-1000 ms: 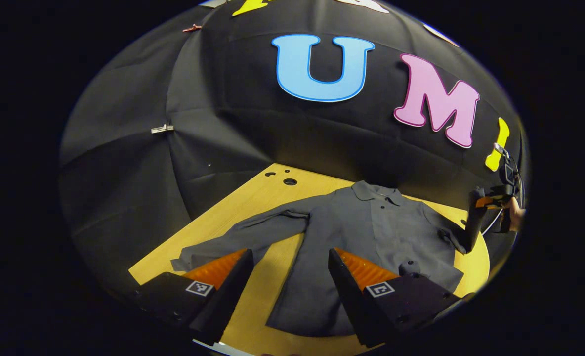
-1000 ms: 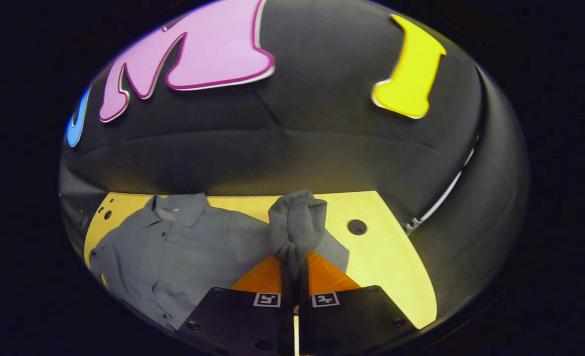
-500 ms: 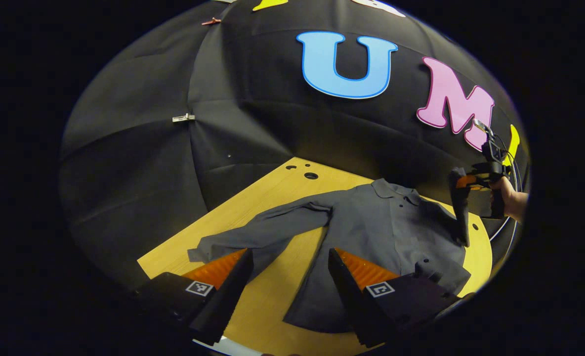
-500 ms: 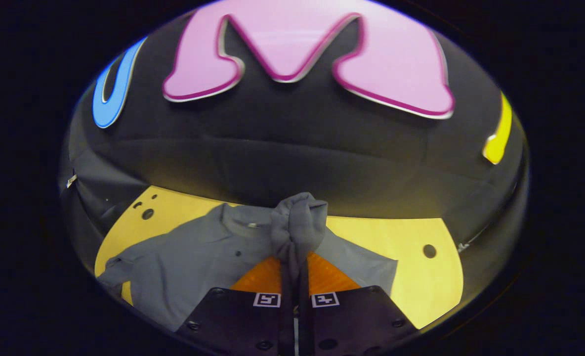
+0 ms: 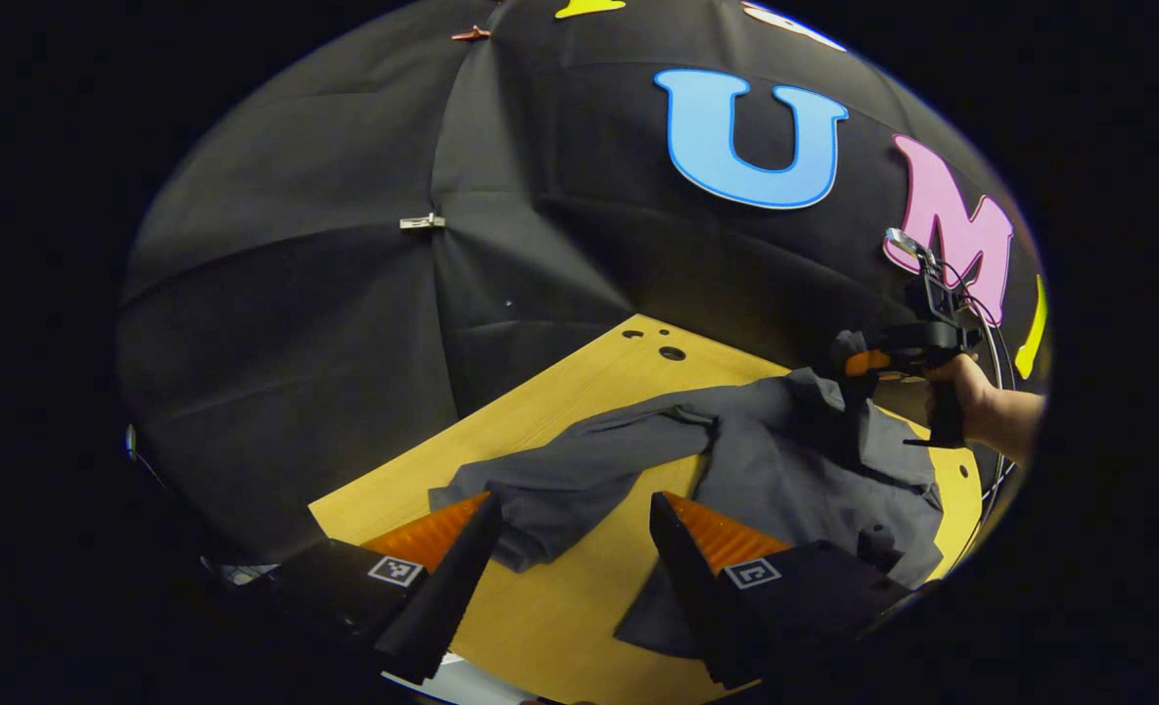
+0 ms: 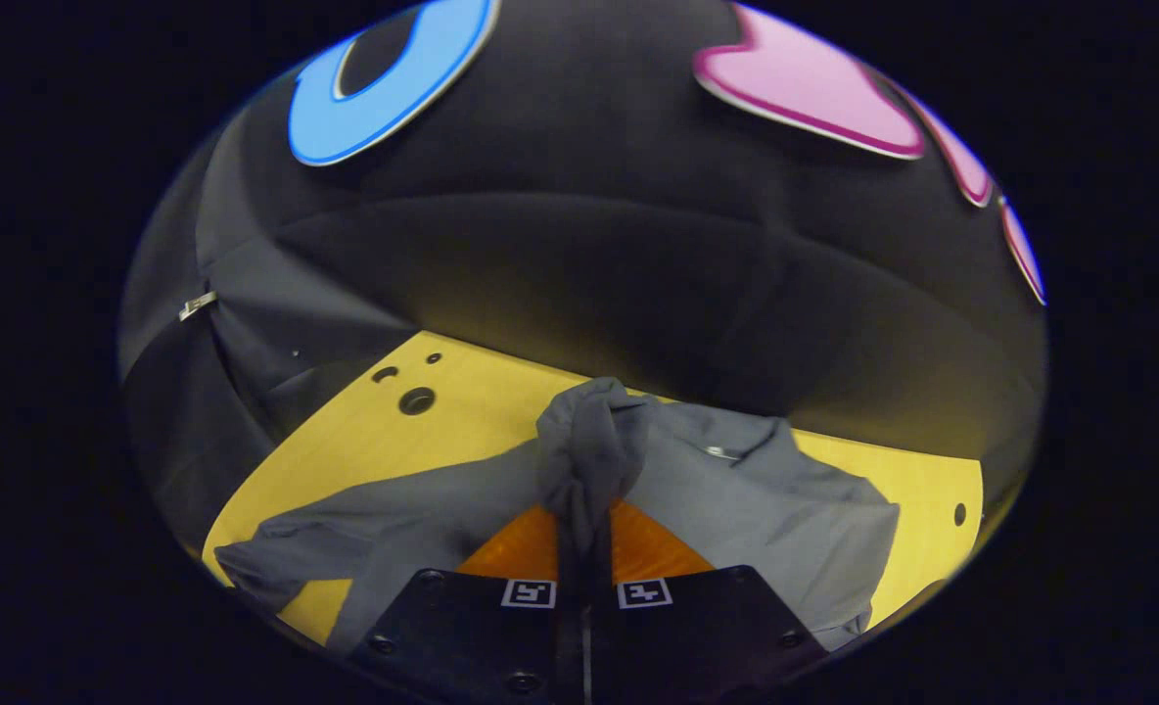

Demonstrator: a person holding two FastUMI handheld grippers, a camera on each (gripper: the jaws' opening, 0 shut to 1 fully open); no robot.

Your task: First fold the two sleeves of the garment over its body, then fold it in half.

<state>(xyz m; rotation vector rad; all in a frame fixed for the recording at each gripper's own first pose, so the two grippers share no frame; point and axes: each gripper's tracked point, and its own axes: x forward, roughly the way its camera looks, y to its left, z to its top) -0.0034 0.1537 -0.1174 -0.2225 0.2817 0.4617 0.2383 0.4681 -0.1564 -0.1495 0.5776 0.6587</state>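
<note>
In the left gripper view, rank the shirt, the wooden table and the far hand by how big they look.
Largest to smallest as they appear:
1. wooden table
2. shirt, which covers part of the table
3. hand, small and far off

The fisheye lens distorts, so this says nothing of true size.

L gripper (image 5: 568, 548) agape, R gripper (image 6: 585, 509) clamped.

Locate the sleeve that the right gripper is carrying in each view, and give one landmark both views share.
Left gripper view: the carried sleeve hangs at right of centre from the right gripper, above the grey shirt's body.
Right gripper view: the same sleeve is bunched at centre, pinched between the gripper's fingers.
Shared landmark: the large round hole in the wooden table, near its far corner.
</note>
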